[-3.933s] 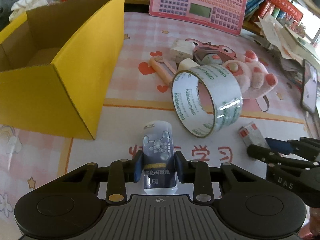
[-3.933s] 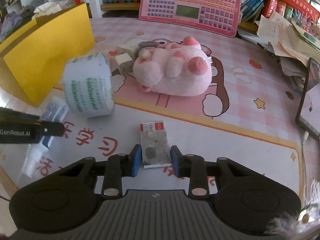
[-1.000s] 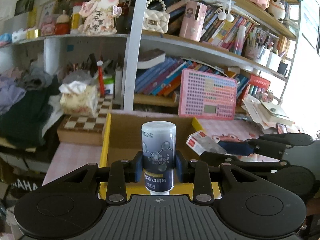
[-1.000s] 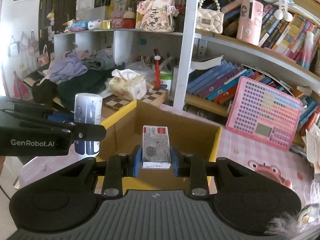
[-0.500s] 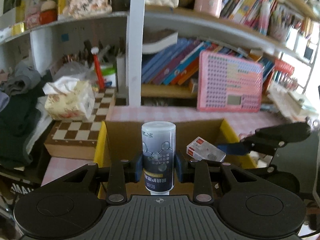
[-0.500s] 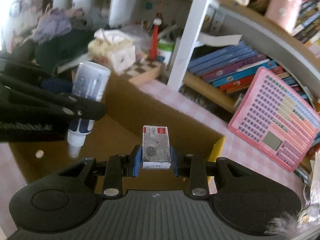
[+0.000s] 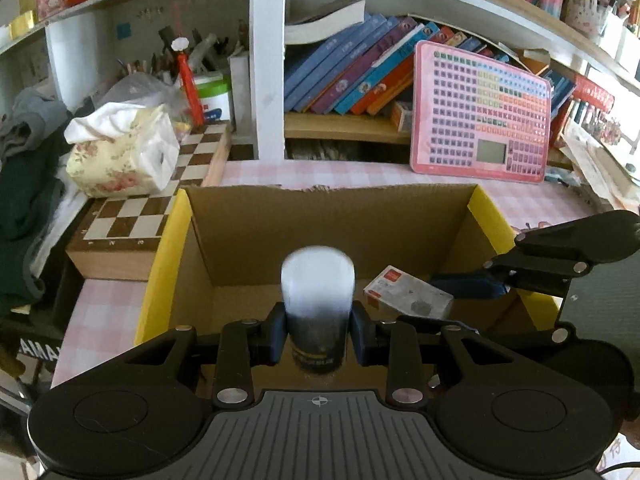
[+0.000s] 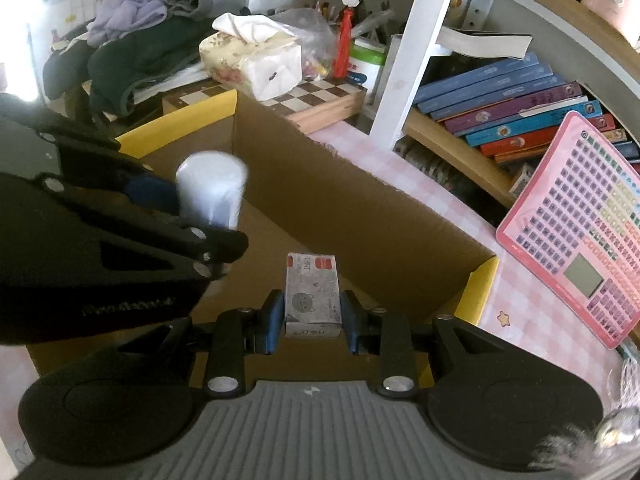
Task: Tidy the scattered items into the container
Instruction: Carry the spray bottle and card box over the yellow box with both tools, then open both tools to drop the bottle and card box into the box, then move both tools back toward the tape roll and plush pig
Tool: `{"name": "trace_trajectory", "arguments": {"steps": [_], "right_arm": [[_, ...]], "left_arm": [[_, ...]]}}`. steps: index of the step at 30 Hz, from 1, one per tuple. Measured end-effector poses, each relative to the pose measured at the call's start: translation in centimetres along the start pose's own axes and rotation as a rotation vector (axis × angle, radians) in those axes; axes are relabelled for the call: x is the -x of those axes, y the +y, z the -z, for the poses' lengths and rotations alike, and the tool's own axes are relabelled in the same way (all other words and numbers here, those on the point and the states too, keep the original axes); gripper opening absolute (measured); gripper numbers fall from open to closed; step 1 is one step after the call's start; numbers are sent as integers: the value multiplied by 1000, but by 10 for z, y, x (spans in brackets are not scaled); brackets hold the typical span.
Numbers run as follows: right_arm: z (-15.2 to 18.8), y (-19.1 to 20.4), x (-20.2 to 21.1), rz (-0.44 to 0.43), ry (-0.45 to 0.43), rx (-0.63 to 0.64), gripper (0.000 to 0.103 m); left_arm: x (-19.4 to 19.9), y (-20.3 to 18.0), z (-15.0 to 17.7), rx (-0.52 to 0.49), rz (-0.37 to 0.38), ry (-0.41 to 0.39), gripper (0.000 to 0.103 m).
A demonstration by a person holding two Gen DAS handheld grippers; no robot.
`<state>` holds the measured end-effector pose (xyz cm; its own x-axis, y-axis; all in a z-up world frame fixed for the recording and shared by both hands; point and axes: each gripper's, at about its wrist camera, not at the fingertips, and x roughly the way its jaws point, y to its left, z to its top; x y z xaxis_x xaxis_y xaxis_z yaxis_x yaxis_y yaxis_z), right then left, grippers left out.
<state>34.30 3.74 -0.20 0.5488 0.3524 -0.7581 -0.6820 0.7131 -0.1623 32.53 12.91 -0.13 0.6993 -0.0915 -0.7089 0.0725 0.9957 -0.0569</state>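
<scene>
Over the cardboard box (image 7: pixel 328 216), the left gripper (image 7: pixel 318 334) is spreading, letting the blurred bottle (image 7: pixel 318 300) slip boxward, while the right gripper (image 8: pixel 312 318) is gripping the small packet (image 8: pixel 312 294), awaiting release.

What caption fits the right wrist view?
Right gripper holds a small box over the open cardboard box; left gripper holds a bottle.

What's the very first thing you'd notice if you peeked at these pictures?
Probably the big yellow cardboard box, open right below both tools. The left hand-held gripper has a blurry white-capped bottle between its fingers, and the right hand-held gripper pinches a small grey packet over it. Behind stands a bright pink keyboard toy.
</scene>
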Motion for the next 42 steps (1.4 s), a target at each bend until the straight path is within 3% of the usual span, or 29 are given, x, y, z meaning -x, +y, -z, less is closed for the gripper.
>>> {"name": "trace_trajectory", "arguments": {"steps": [4, 6, 12, 28, 36, 42], "right_arm": [[0, -1, 1, 7, -7, -13, 29], [-1, -3, 7, 6, -28, -28, 35], [-2, -4, 30, 30, -85, -55, 48], [33, 25, 130, 118, -267, -149, 54], [77, 50, 177, 195, -349, -208, 55], [114, 67, 193, 256, -328, -266, 55]], "left_arm": [[4, -4, -2, -2, -9, -12, 35], [11, -5, -4, 9, -6, -30, 51], [39, -8, -7, 3, -12, -107, 70], [139, -18, 23, 7, 35, -264, 79], [175, -22, 65, 0, 59, -293, 82], [188, -27, 93, -23, 76, -266, 82]]}}
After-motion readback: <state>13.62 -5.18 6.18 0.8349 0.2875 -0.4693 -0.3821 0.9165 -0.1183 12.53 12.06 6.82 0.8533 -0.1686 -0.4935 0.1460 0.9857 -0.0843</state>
